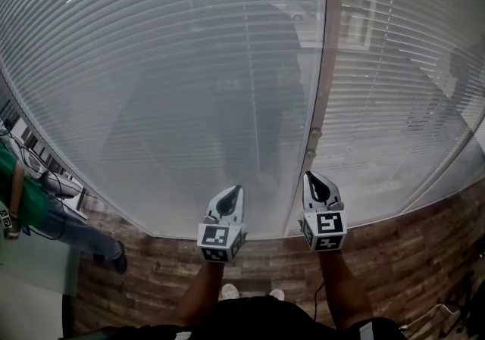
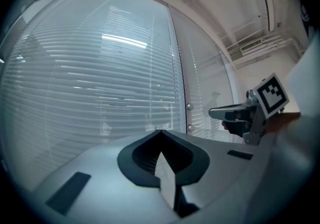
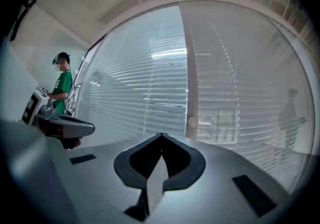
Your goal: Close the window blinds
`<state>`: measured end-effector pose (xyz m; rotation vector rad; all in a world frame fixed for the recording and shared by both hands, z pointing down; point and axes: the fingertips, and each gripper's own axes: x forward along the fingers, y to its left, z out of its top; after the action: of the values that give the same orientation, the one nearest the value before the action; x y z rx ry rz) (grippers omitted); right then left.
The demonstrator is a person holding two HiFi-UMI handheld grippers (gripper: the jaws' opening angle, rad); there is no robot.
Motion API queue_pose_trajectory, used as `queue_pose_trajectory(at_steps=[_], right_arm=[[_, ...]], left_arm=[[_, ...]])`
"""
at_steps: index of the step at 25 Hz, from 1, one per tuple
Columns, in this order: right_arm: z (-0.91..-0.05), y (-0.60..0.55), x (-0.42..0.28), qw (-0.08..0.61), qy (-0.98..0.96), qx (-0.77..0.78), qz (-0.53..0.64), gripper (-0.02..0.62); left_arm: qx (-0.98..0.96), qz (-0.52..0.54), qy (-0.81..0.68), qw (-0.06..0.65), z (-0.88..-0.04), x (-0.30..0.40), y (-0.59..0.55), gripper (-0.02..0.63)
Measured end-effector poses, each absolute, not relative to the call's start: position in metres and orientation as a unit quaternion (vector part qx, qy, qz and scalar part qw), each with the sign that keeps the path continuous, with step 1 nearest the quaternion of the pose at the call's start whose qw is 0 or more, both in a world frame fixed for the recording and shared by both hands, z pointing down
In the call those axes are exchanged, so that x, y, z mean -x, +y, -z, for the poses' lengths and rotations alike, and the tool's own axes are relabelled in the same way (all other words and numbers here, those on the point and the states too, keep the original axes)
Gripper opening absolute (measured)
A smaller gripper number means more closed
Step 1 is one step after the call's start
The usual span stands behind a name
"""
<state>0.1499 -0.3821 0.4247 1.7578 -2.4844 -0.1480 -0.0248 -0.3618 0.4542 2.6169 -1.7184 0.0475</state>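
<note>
Fingers [image 2: 142, 160] of the left gripper [image 1: 235, 193] are pressed together on nothing, and the right gripper [image 1: 312, 178] is likewise closed and empty. Both are near the foot of the blinds [image 1: 167, 88], which hang straight ahead over the window. The right gripper is beside the post [image 1: 318, 104] between the panes, probably to find a control there. Both forearms reach forward side by side, tips pointing at the slats.
</note>
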Motion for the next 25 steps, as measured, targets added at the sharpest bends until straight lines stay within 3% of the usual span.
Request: queue_pose_trajectory(at_steps=[3, 16, 20, 25], right_arm=[[-0.434, -0.372, -0.144, 0.074, -0.819, -0.565, 0.063, 0.003], [-0.442, -0.309, -0.061, 0.054, -0.848, -0.526, 0.036, 0.003], [-0.425, -0.266, -0.026, 0.019, -0.848, -0.527, 0.048, 0.003], [-0.383, -0.225, -0.021, 0.033, -0.824, -0.565, 0.019, 0.003]], left_arm=[[-0.821, -0.019, -0.571, 0.006, -0.46, 0.038, -0.359, 0.0], [-0.806, -0.032, -0.591, 0.024, -0.459, 0.096, -0.29, 0.0], [-0.816, -0.038, -0.577, 0.014, -0.438, 0.127, -0.257, 0.0], [-0.82, -0.049, -0.57, 0.011, -0.394, 0.15, -0.218, 0.0]])
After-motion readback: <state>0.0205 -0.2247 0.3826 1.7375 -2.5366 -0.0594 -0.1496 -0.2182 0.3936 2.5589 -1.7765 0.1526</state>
